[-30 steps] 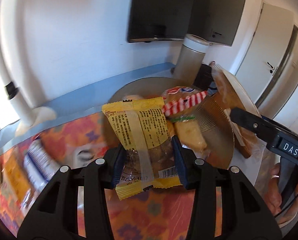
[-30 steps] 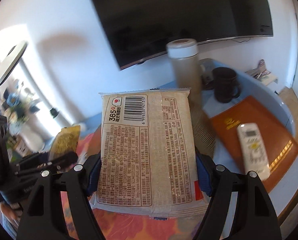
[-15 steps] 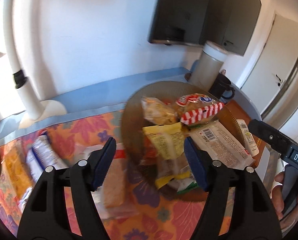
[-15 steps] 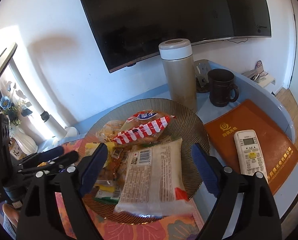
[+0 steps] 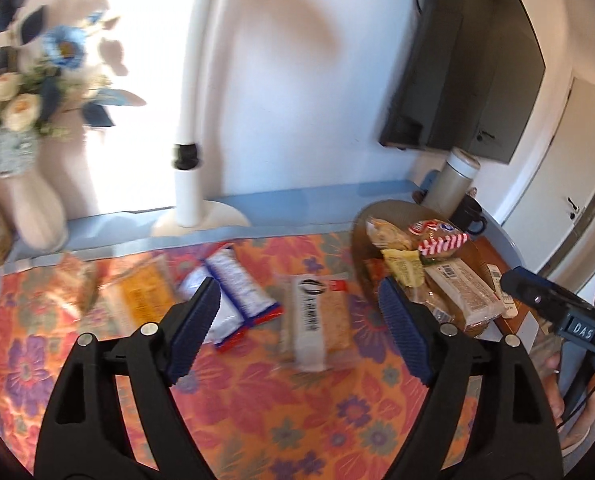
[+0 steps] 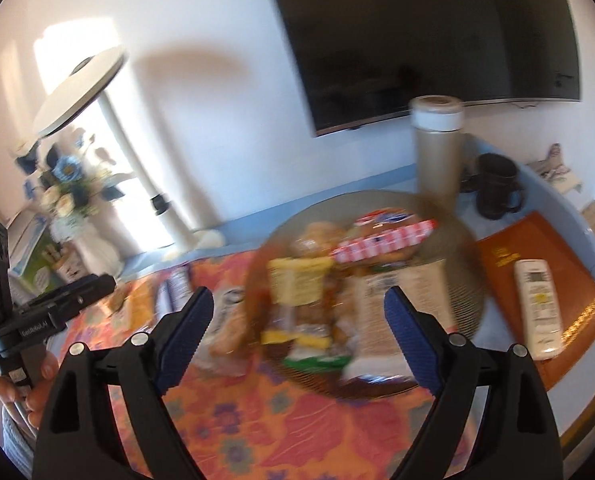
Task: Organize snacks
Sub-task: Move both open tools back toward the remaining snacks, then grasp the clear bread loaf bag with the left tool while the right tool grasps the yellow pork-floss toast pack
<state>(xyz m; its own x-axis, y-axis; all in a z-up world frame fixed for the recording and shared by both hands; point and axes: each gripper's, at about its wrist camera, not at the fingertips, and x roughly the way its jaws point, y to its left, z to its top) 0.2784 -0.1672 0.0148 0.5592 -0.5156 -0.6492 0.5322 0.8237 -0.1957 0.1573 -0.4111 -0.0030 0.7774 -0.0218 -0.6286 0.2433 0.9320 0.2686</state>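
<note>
Tongs on the left (image 5: 299,308) are opening, with nothing pinched — a clear snack pack (image 5: 317,320) lies on the flowery cloth (image 5: 257,400) past their tips. Right tongs (image 6: 297,320) are opening too, empty, low in the frame above the brown plate (image 6: 463,300) piled with snacks (image 6: 381,240).
</note>
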